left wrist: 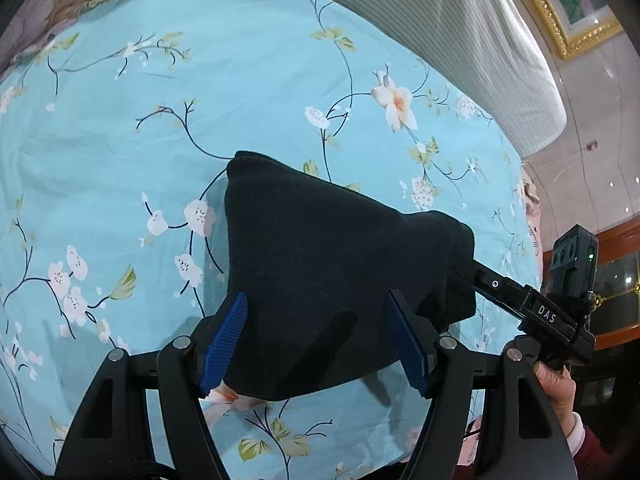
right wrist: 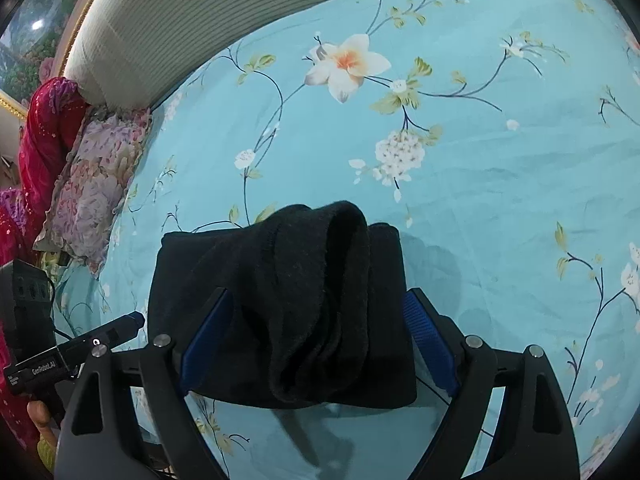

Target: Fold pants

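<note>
The dark charcoal knitted pants point(left wrist: 320, 280), already folded into a thick bundle, lie on the bed's turquoise floral sheet point(left wrist: 160, 120), near the padded striped headboard point(left wrist: 460, 20) edge. The left hand-held gripper point(left wrist: 316, 344) stands spread wide over the bundle's near edge, blue pads off the cloth. The right hand-held gripper point(right wrist: 320, 344) straddles the bundle, wide open, gripping nothing as far as I can tell. A loose upper flap point(right wrist: 340, 248) bulges up; in my judgement it could spring open or slide off once unsupported, and a careless lift could drag layers apart. No containers are visible here.
</note>
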A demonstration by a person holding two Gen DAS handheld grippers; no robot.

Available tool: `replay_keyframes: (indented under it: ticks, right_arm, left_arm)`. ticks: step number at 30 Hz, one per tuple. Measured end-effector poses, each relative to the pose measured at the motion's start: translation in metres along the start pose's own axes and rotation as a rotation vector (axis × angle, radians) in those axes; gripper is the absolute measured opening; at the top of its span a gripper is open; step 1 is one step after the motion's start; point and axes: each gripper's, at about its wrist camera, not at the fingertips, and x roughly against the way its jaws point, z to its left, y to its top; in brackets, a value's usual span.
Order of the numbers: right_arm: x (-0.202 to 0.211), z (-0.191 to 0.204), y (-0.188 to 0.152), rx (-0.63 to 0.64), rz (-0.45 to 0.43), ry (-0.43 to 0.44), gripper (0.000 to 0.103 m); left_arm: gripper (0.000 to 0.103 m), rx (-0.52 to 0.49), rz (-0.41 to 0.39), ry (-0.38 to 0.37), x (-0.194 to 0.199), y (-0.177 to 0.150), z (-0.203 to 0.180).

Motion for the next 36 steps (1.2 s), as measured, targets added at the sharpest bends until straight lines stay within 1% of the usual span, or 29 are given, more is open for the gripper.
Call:
replay_keyframes:
  ticks: [8,14,16,22,23,25,27,29,32,36]
  right_arm:
    - [-0.010,-0.013,-0.001,-0.046,0.031,0.015,0.087]
    - [-0.017,-0.021,-0.003,-0.087,0.053,0.046,0.087]
    - [-0.018,-0.021,-0.003,-0.084,0.052,0.053,0.087]
    - [-0.024,-0.019,-0.004,-0.019,0.061,0.064,0.087]
    - [-0.025,-0.021,-0.004,-0.023,0.065,0.074,0.085]
    - [-0.026,-0.026,-0.004,-0.030,0.070,0.093,0.078]
    - [-0.027,-0.032,-0.006,-0.036,0.075,0.110,0.065]
    - [-0.026,-0.039,-0.006,-0.042,0.082,0.135,0.058]
    - [-0.025,-0.046,-0.007,-0.034,0.087,0.176,0.052]
    - [-0.025,-0.052,-0.010,-0.028,0.084,0.203,0.046]
  left_arm:
    - [0.073,0.033,0.024,0.011,-0.013,0.002,0.009]
    - [0.073,0.057,0.045,0.018,-0.023,0.004,0.018]
    - [0.074,0.060,0.050,0.020,-0.025,0.005,0.020]
    - [0.075,0.069,0.065,0.021,-0.032,0.008,0.026]
    - [0.075,0.070,0.068,0.021,-0.033,0.009,0.026]
    - [0.075,0.073,0.072,0.020,-0.034,0.009,0.027]
    - [0.076,0.075,0.077,0.019,-0.036,0.010,0.028]
    - [0.076,0.077,0.082,0.018,-0.038,0.010,0.028]
    - [0.076,0.082,0.092,0.017,-0.043,0.010,0.029]
    - [0.078,0.090,0.105,0.010,-0.048,0.011,0.031]
